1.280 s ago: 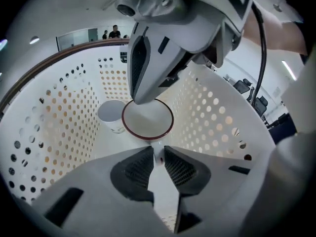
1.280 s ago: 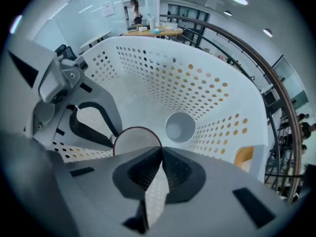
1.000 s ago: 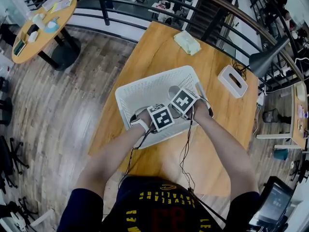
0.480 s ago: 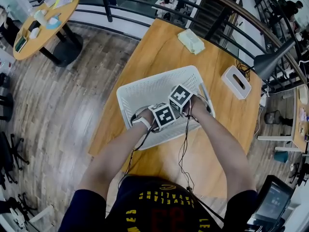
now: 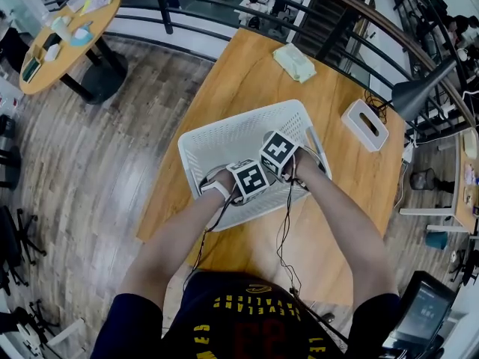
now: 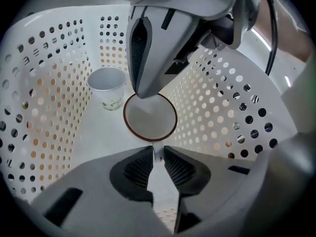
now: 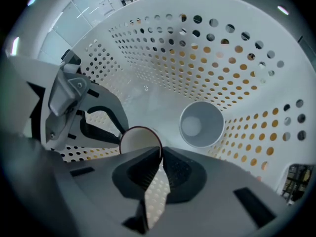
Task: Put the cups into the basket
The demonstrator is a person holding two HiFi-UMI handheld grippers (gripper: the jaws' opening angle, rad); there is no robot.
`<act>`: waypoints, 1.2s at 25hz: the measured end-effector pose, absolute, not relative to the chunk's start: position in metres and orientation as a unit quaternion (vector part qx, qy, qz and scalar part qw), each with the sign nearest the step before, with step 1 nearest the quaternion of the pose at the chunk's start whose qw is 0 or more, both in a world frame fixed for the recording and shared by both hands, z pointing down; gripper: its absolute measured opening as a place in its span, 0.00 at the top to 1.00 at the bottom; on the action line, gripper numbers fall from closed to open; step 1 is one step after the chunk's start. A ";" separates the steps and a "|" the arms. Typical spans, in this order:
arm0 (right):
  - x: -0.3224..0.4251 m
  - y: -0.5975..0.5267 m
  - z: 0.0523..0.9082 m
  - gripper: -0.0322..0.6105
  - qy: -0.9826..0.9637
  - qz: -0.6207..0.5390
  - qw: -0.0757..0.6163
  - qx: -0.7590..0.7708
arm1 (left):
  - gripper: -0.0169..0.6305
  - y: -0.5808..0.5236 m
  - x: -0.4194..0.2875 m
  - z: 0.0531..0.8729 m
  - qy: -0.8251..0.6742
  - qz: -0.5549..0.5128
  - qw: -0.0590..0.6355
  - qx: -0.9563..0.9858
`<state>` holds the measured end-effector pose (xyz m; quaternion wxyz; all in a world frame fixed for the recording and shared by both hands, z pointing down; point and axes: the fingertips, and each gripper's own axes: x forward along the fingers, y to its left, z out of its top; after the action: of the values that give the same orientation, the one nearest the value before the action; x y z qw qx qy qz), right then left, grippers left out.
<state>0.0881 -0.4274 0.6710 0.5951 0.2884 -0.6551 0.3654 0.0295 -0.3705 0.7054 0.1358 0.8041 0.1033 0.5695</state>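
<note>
While deep inside white basket (image 5: 224,137), left fingers (image 6: 140,164) pinched on rim of red-rimmed cup (image 6: 150,117), right fingers (image 7: 143,169) clamped on opposite rim, second cup (image 6: 107,85) upright beside.

- We are looking at a wooden table (image 5: 352,185) carrying a white perforated basket (image 5: 224,137), which is enclosing the left gripper (image 6: 157,152) and the right gripper (image 7: 161,154).
- A pale green pack (image 5: 293,63) is lying beyond both grippers.
- A white tissue box (image 5: 364,124) is sitting right of the right gripper.
</note>
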 end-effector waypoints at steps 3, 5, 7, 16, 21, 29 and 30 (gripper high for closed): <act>0.088 -0.427 0.668 0.90 -0.661 0.356 0.593 0.290 | 0.80 -0.376 0.029 0.703 0.090 0.566 0.137 0.808; 0.087 -0.427 0.663 0.85 -0.670 0.355 0.584 0.291 | 0.68 -0.382 0.030 0.702 0.073 0.561 0.141 0.813; 0.086 -0.431 0.654 0.81 -0.678 0.351 0.572 0.299 | 0.65 -0.390 0.033 0.697 0.054 0.545 0.147 0.823; 0.097 -0.461 0.601 0.82 -0.715 0.326 0.477 0.393 | 0.65 -0.438 0.057 0.630 -0.047 0.390 0.142 0.909; 0.099 -0.485 0.556 0.82 -0.760 0.270 0.368 0.463 | 0.66 -0.468 0.065 0.552 -0.128 0.216 0.135 0.959; 0.089 -0.475 0.485 0.89 -0.785 0.177 0.231 0.547 | 0.66 -0.473 0.029 0.472 -0.202 0.103 0.116 0.967; 0.086 -0.469 0.478 0.90 -0.787 0.163 0.224 0.552 | 0.66 -0.469 0.023 0.460 -0.206 0.091 0.114 0.968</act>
<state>0.0856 -0.4692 0.4776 0.2240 0.5516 -0.7868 0.1628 0.0225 -0.4690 0.4600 0.1136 0.9677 -0.2059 0.0905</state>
